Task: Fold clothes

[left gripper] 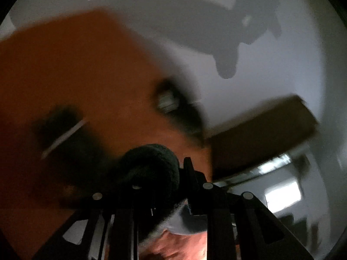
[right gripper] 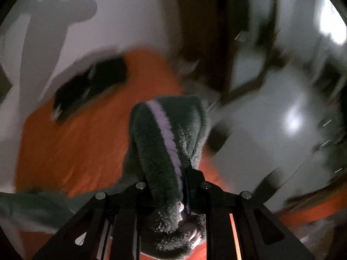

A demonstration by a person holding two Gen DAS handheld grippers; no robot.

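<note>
We hold a fuzzy dark green cloth (right gripper: 167, 143) with a pale stripe, lifted above the orange surface (right gripper: 71, 147), which may be a table or a bed; we cannot tell. Our right hand-held gripper (right gripper: 167, 186) is almost closed, and the cloth is pinched between its fingers and bunched up in front of it. Our left hand-held gripper (left gripper: 160, 173) is almost closed too, with a dark roll of the same fuzzy cloth (left gripper: 149, 164) squeezed between its fingers. Both pictures are blurry, so we seem to be moving fast. We think this step is carrying one part of the cloth over to make a fold. To do it well, we should keep both pinches tight so the cloth does not slip. We should keep both hands level, pull the cloth gently flat between them, and slow down before laying it on the orange surface. The dark thing (right gripper: 91, 82) lying farther back should stay out of our way.
</note>
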